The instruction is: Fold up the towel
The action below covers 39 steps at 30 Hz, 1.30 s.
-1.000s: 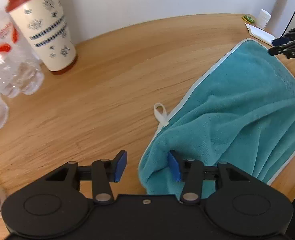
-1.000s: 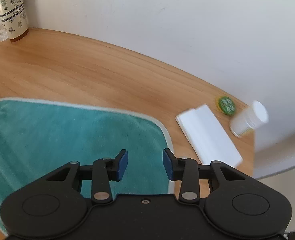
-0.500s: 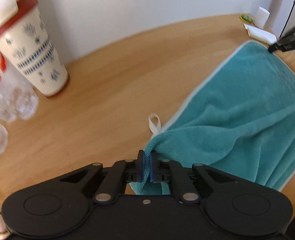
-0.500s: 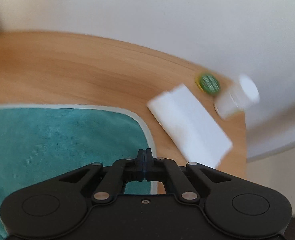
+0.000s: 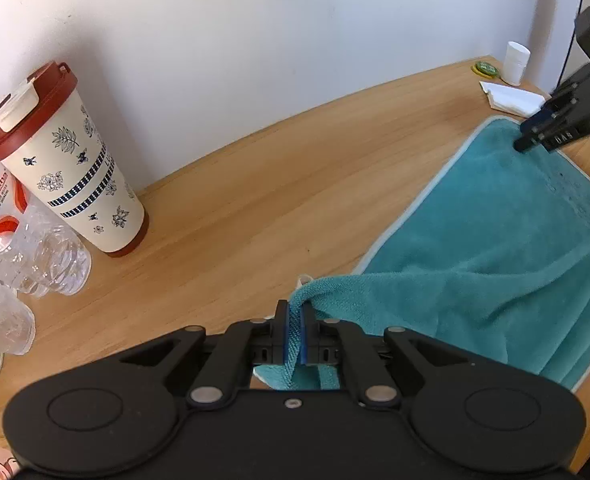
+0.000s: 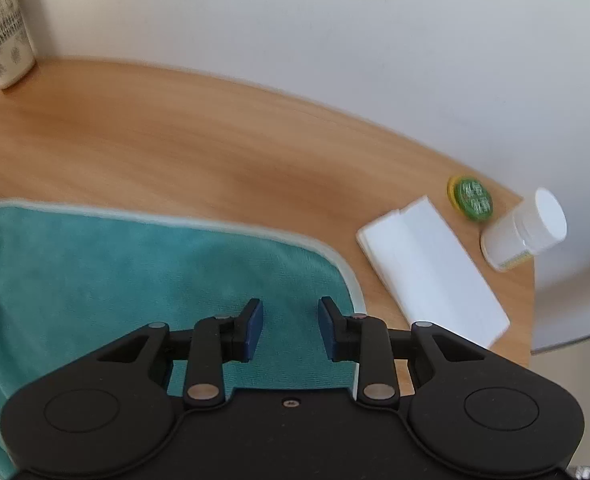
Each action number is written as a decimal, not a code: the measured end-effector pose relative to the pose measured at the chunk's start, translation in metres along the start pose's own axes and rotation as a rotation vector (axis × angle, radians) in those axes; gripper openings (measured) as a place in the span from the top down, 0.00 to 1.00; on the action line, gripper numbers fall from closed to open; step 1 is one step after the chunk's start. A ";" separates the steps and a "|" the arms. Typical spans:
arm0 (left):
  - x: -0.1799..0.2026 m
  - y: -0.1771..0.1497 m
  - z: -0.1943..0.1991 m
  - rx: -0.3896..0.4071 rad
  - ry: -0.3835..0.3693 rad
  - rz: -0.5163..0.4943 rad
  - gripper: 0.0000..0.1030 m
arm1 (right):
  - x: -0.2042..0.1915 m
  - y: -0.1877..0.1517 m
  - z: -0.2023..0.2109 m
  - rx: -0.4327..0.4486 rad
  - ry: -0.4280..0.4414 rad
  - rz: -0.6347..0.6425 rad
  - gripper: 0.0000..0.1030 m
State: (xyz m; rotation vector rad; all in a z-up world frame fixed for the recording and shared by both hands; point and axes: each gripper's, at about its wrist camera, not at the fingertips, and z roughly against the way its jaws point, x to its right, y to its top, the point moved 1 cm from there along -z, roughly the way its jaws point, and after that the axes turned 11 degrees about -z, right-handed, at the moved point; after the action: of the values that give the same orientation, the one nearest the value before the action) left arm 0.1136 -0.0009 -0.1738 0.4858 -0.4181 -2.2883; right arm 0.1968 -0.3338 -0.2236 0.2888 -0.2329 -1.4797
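Observation:
A teal towel [image 5: 495,240] with a pale border lies on the round wooden table [image 5: 255,200]. My left gripper [image 5: 293,336] is shut on the towel's near left corner, which is lifted off the wood and pulls the cloth into folds. In the right wrist view the towel [image 6: 135,280] lies flat, and my right gripper [image 6: 291,326] hangs open just over its far right corner with nothing between the blue pads. From the left wrist view the right gripper [image 5: 535,136] shows at the towel's far corner.
A cream tumbler with a red lid [image 5: 67,168] and clear plastic bottles [image 5: 23,248] stand at the left by the wall. A folded white napkin [image 6: 431,272], a green lid [image 6: 473,198] and a white pill bottle [image 6: 527,232] sit near the table's right edge.
My left gripper shut on the towel corner and has raised it. My right gripper shut half a second ago and now stands open again over the far corner.

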 end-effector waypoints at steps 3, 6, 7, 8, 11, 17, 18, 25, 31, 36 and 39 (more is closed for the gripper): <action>0.001 -0.003 0.002 -0.005 0.005 0.006 0.96 | 0.010 0.003 -0.002 -0.065 0.074 -0.086 0.98; 0.001 -0.012 0.005 -0.018 0.017 0.028 0.96 | 0.010 -0.001 0.000 -0.073 0.029 -0.066 0.98; 0.002 -0.013 0.007 -0.013 0.017 0.029 0.96 | 0.011 -0.003 0.000 -0.073 0.013 -0.073 0.98; 0.004 -0.014 0.008 -0.007 0.011 0.028 0.96 | 0.015 -0.007 0.002 -0.071 -0.035 -0.108 0.98; 0.009 -0.016 0.011 0.006 -0.005 0.023 0.95 | 0.021 -0.019 0.009 -0.070 -0.095 -0.173 0.98; 0.015 -0.017 0.014 0.006 0.017 0.036 0.65 | 0.018 -0.034 0.015 -0.048 -0.187 -0.173 0.98; 0.013 -0.018 0.015 0.010 0.015 0.047 0.65 | 0.017 -0.034 0.015 -0.047 -0.201 -0.169 0.98; -0.027 -0.047 0.022 -0.024 0.070 0.171 0.57 | 0.025 -0.039 0.015 -0.050 -0.289 -0.151 0.97; -0.068 -0.070 0.003 -0.087 0.108 0.301 0.57 | 0.004 -0.039 0.043 -0.050 -0.235 -0.019 0.90; -0.087 -0.072 -0.012 -0.107 0.068 0.363 0.56 | -0.043 -0.018 0.076 0.017 0.015 0.051 0.70; -0.091 -0.075 -0.015 -0.097 0.016 0.386 0.57 | -0.087 -0.007 0.080 0.013 0.209 0.113 0.67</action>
State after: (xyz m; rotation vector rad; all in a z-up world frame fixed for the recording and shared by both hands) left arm 0.1348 0.1133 -0.1999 0.3401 -0.3563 -1.9202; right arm 0.1574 -0.2515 -0.1485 0.4311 -0.0893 -1.3257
